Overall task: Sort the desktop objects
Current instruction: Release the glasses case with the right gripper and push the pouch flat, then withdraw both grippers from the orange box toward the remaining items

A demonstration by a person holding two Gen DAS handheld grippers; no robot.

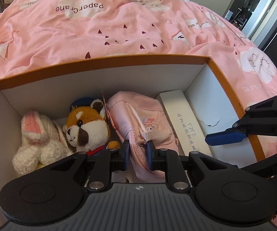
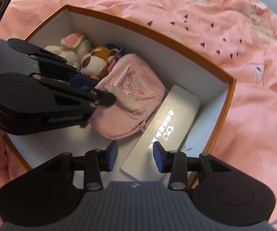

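My left gripper [image 1: 137,147] reaches down into the orange-rimmed cardboard box [image 1: 100,62], whose inner walls are smooth white card. Its blue pads pinch a fold of the pink pouch [image 1: 138,119], a soft, padded fabric bag with a ribbed knit panel, a small cartoon print and a zipper running along its edge. The pouch lies in the middle of the box, and it sags a little where my pads press in.

To its left sit two soft toys, touching each other: a fuzzy red panda plush [image 1: 87,125] in a blue cap, and a chunky crocheted white rabbit [image 1: 40,140] with a pink-lined ear. To the right of the pouch lies a long, flat white glasses case [image 1: 184,121], hard-edged and rectangular, with small print and an eyeglass outline along its lid.

My right gripper [image 2: 135,156] hovers over the near end of that case with its jaws spread and nothing between the blue pads.

The box rests on a rumpled pink bedspread [image 1: 119,28] printed with clouds, small dark hearts and paper cranes.
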